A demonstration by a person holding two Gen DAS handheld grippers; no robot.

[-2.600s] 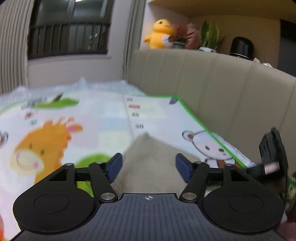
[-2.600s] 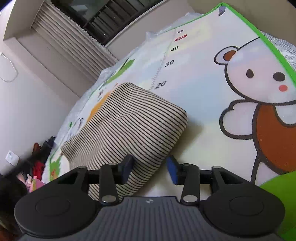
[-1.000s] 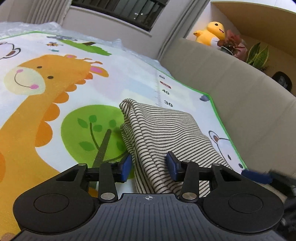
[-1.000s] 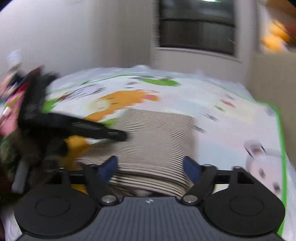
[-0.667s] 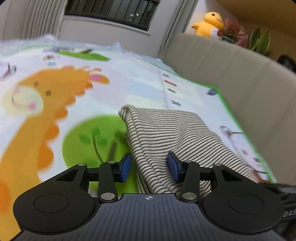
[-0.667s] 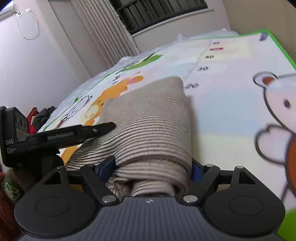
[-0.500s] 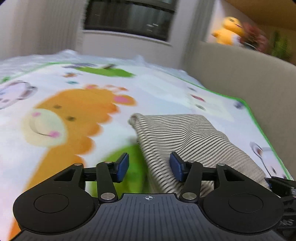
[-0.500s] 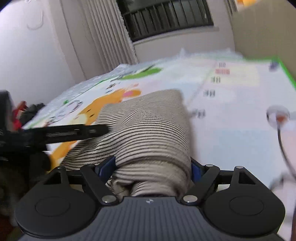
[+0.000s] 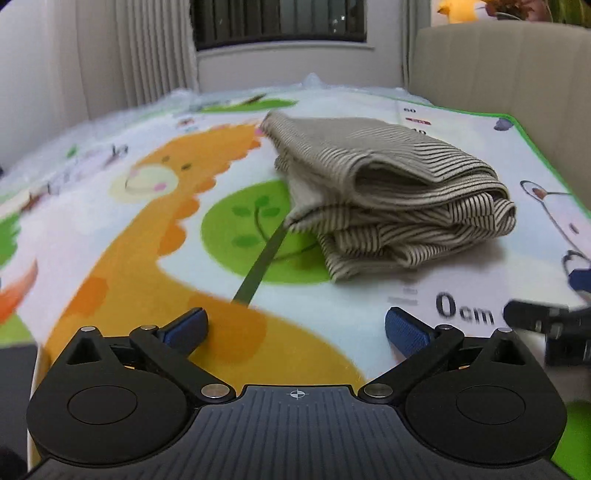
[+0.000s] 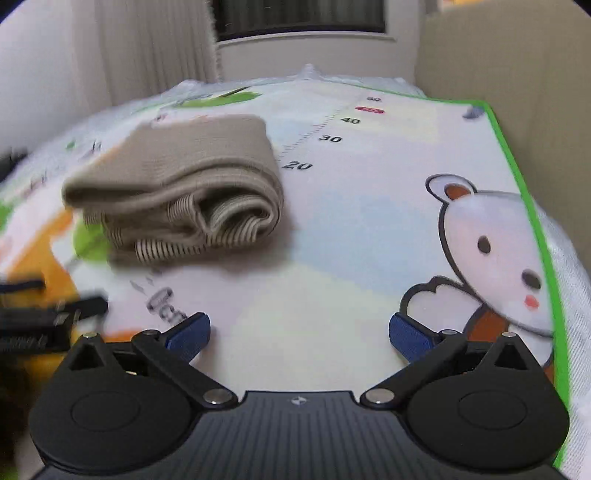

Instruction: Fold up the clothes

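**Op:** Both grippers empty. Left gripper (image 9: 295,326) has its jaws spread wide, nothing between the blue pads (image 9: 405,329). Right gripper (image 10: 299,330) likewise, spread and bare.

**Eng:** Where's the garment?

**Op:** Striped garment (image 9: 384,192) sits folded in a thick bundle on the play mat (image 9: 147,206), ahead of both grippers and clear of them. In the left wrist view it's forward and right of the jaw line. In the right wrist view the same bundle (image 10: 181,192) is forward and left. So it lies between the two, roughly centred.

**Eng:** Long axis?

**Op:** Runs away from me, toward the window (image 9: 279,18). Near end shows the stacked layer edges, slightly loose. Rounded fold is on the sofa (image 9: 517,74) side.

**Eng:** Which arm's nearer?

**Op:** I can't separate them; looks about equal. Right gripper's tip (image 9: 535,321) shows blurred at the edge of the left view, level with my left jaws.

**Eng:** Done folding?

**Op:** I'd judge it essentially finished. If anything's left, it's tidying that near end.
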